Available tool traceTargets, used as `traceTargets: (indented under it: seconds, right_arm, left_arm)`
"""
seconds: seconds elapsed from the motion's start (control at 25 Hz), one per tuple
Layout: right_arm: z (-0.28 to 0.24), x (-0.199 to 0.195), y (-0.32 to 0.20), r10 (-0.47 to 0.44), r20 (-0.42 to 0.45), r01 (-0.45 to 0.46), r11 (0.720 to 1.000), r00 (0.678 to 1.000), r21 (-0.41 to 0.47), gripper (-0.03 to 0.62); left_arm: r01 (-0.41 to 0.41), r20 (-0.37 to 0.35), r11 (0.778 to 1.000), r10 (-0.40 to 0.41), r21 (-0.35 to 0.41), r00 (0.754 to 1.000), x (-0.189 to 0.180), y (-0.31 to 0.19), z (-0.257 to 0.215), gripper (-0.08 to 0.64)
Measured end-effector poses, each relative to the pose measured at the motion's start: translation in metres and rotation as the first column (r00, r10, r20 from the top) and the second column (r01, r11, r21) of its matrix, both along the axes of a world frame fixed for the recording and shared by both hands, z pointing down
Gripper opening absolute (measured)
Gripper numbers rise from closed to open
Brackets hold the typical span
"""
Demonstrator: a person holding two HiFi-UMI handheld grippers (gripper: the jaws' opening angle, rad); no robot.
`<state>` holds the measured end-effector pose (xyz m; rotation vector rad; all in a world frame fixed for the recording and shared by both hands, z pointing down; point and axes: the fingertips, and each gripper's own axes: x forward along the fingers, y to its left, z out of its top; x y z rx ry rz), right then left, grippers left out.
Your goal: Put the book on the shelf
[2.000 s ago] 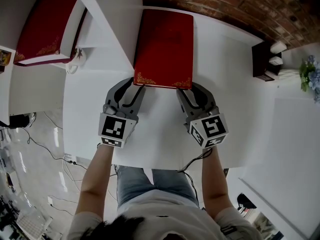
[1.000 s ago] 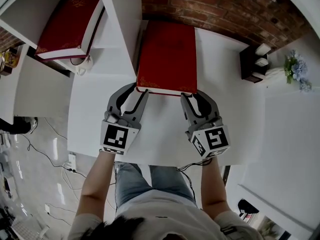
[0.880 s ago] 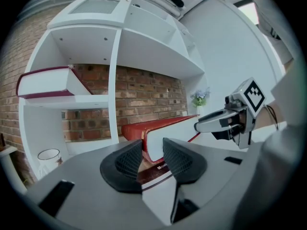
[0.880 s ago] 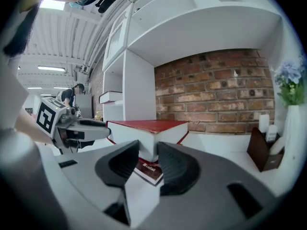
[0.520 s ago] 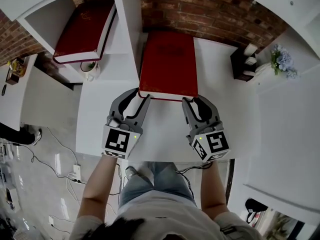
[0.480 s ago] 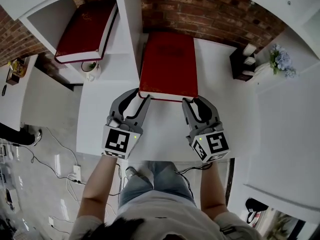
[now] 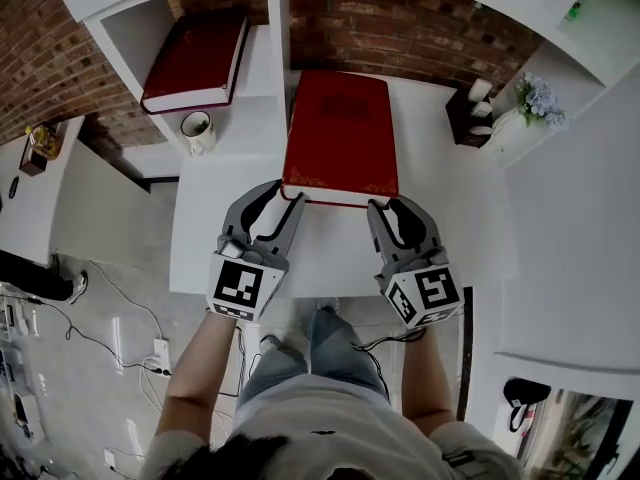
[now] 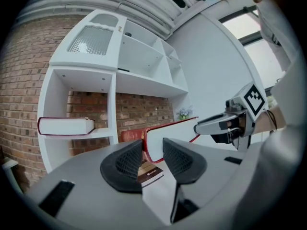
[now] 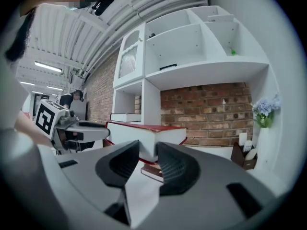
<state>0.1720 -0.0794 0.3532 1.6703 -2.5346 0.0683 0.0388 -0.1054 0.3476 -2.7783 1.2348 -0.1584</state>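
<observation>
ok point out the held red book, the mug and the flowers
held red book (image 7: 340, 133): head view, middle of its cover
mug (image 7: 198, 126): head view, its open top
flowers (image 7: 537, 98): head view, the blooms

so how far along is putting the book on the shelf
Done: the pickup. The large red hardcover book is clamped at its near corners by the left gripper and right gripper, its near edge held above the white table.
In hand: it is held level in front of the white shelf, where a second red book lies flat.
Left: set it in a compartment and release.
</observation>
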Motion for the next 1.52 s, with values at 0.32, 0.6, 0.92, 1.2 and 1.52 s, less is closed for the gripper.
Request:
traceTargets:
  seconds: [0.32,0.6,0.92,1.2,1.52]
  right_arm:
    - [-0.017,-0.030,0.045,0.018,-0.004,-0.018,0.999,1.000,0.042,0.126]
    - [-0.028,-0.050,0.082,0.056,0.022,-0.058,0.996,0.998,0.073,0.123]
    - [-0.046,-0.082,0.104,0.041,0.012,-0.042,0.992,0.999,0.116,0.124]
    - [-0.069,-0.118,0.108,-0.017,0.004,0.016,0.986,1.000,0.166,0.123]
    - [-0.094,-0.145,0.108,-0.069,-0.010,0.069,0.973,0.998,0.220,0.123]
  left_arm:
    - [-0.012,-0.027,1.000,0.013,0.021,1.000,-0.031,0.043,-0.015,0.138]
    - [-0.042,-0.033,0.997,0.045,0.068,0.998,-0.050,0.077,-0.031,0.137]
    - [-0.022,-0.051,0.994,0.028,0.109,0.998,-0.082,0.102,-0.047,0.137]
    - [0.038,-0.079,0.989,-0.027,0.146,0.997,-0.119,0.115,-0.069,0.137]
    - [0.089,-0.100,0.975,-0.070,0.204,0.993,-0.148,0.122,-0.093,0.135]
